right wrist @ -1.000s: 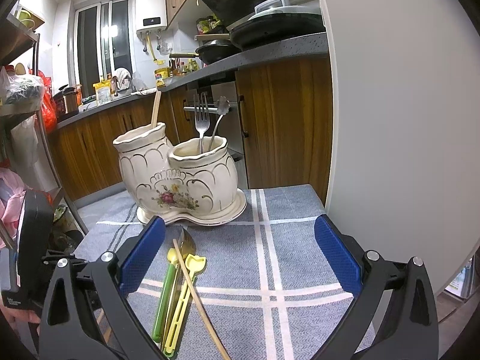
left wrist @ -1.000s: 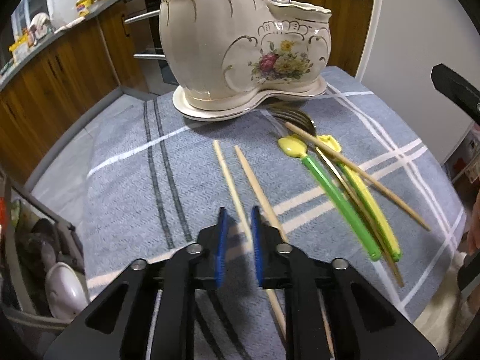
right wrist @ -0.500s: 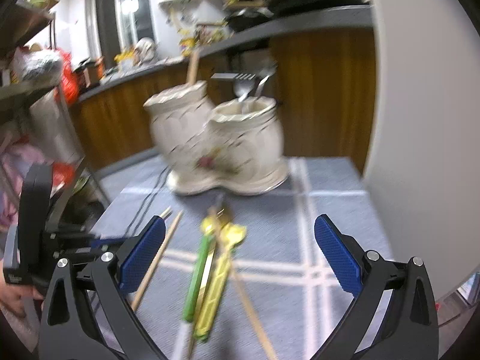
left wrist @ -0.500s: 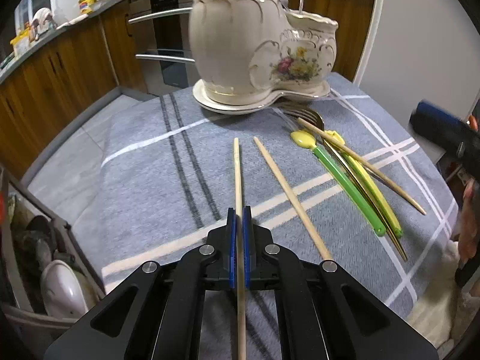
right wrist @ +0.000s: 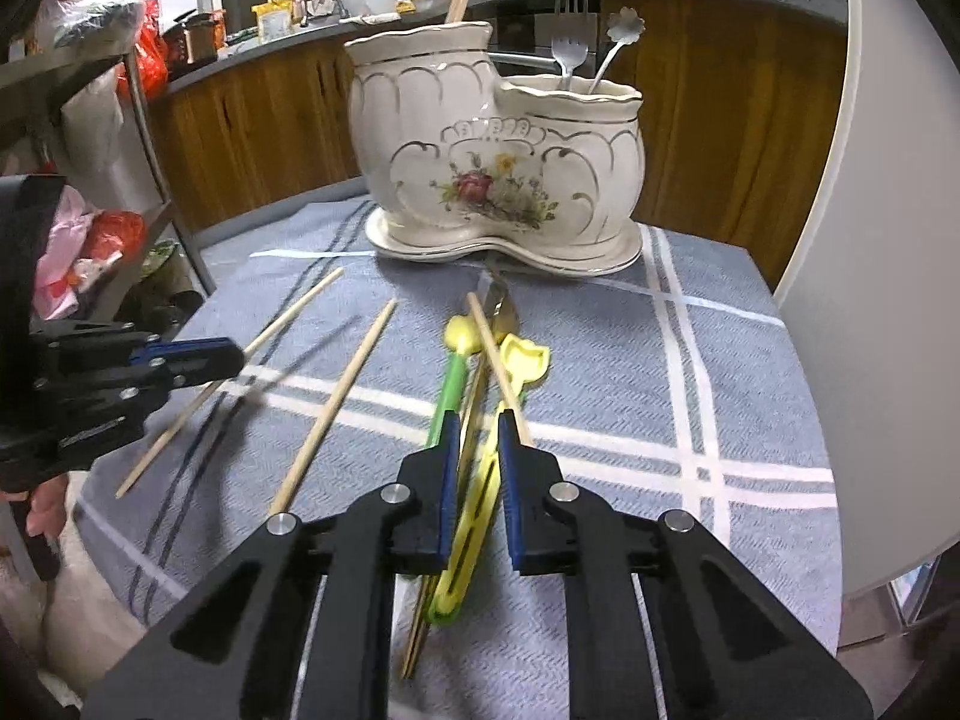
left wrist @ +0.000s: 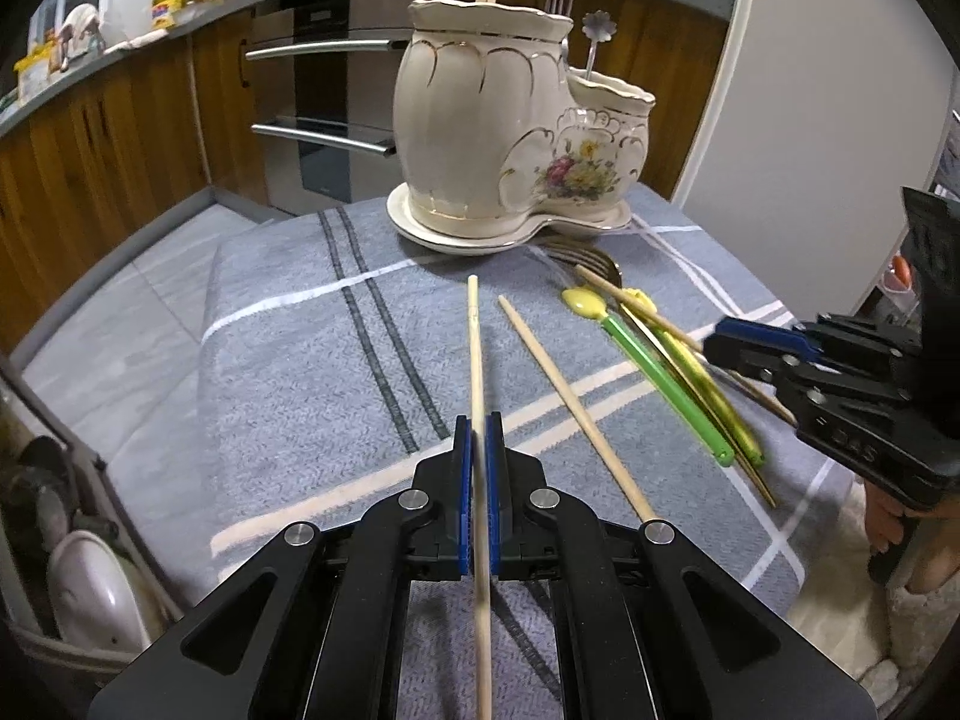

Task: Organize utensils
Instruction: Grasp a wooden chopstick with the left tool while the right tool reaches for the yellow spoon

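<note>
On cloth (left wrist: 288,396) | left claw (left wrist: 478,432) clamps chopstick (left wrist: 476,348) | right claw (right wrist: 478,426) closing around yellow utensil (right wrist: 480,498)

Both grippers are black plastic with blue pads lining the fingers (left wrist: 461,498) and silver screws.

Your left gripper (left wrist: 478,450) is angled down with its blue pads clamped tight on a chopstick (left wrist: 477,354). Your right gripper (right wrist: 477,438) tilts down too, jaws closing around the yellow utensil handle (right wrist: 474,516).
</note>
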Available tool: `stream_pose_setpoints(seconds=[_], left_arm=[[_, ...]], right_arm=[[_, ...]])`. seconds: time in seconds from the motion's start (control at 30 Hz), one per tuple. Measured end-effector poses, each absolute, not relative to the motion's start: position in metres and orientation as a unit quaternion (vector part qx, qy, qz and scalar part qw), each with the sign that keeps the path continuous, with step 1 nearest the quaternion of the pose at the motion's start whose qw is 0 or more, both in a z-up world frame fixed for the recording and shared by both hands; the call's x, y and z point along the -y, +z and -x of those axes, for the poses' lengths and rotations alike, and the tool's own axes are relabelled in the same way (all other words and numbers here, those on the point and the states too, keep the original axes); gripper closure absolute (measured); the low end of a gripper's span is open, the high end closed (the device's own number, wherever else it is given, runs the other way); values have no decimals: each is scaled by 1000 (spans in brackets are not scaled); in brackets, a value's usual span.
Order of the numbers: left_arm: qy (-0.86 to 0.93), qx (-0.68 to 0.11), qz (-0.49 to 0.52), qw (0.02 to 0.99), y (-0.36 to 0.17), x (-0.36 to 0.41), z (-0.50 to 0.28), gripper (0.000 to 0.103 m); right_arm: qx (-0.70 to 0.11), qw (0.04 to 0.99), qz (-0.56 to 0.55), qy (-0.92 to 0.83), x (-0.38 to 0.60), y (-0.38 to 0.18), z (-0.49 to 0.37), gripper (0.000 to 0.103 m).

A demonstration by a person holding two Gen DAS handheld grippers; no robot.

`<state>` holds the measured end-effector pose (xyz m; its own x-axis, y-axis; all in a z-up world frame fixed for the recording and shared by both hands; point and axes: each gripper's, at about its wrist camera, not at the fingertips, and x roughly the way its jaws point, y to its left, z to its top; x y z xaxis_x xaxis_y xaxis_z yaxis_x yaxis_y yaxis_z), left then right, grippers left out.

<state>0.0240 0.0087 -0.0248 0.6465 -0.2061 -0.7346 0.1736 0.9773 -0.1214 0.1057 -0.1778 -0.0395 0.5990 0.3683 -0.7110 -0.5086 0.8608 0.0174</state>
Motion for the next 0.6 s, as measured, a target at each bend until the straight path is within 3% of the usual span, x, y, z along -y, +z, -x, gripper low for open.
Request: stream_pose_setpoints(seconds=[0.6], left_arm=[[-138,-389,32,910,-24,-14,-15,98]], right_arm=[[-419,874,109,218,181,-54,-145,90]])
